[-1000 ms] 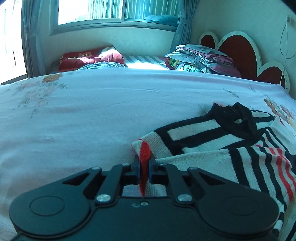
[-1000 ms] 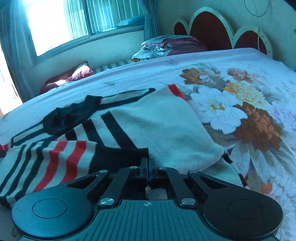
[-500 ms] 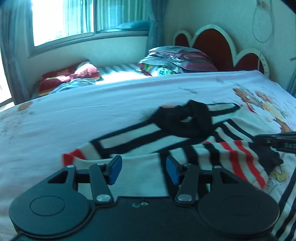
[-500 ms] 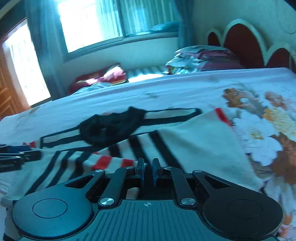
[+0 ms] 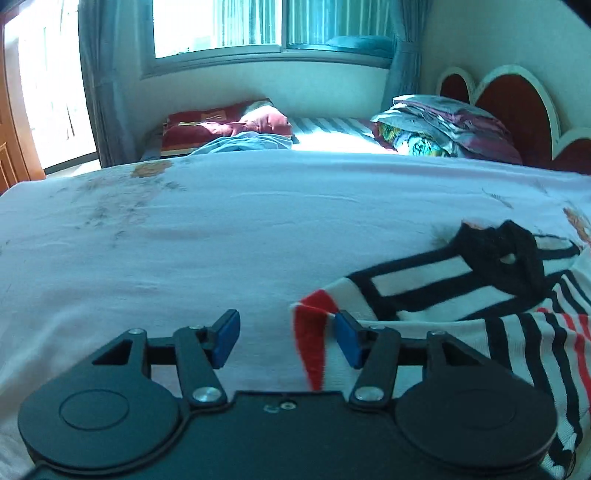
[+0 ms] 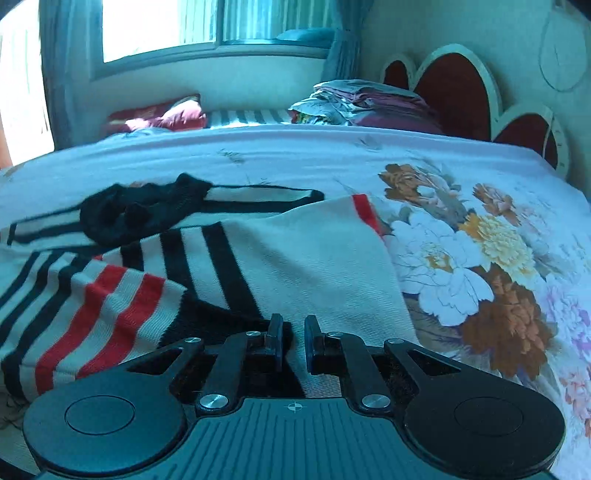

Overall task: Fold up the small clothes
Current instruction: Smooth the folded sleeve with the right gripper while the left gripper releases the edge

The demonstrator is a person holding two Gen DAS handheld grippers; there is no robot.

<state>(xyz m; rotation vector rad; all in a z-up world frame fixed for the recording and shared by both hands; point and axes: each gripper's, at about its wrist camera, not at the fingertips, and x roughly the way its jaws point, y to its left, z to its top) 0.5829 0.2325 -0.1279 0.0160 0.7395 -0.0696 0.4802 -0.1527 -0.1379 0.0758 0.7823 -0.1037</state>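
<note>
The left claw (image 5: pixel 286 338) stood spread wide, gripping nothing, the red cuff (image 5: pixel 310 343) of the striped sweater (image 5: pixel 443 295) lying between its blue pads (image 5: pixel 226 338). The right claw (image 6: pixel 293 343) was parted slightly, released, over the sweater's black hem (image 6: pixel 207 321). The sweater lay on the floral bedsheet (image 6: pixel 480 236).

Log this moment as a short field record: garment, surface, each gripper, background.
garment: striped sweater, black collar, lying partly folded
surface: floral bedspread
left gripper: jaws wide open, red cuff lying between them, not gripped
right gripper: jaws slightly apart over the sweater's edge, gripping nothing
background: folded clothes pile, red headboard, window
</note>
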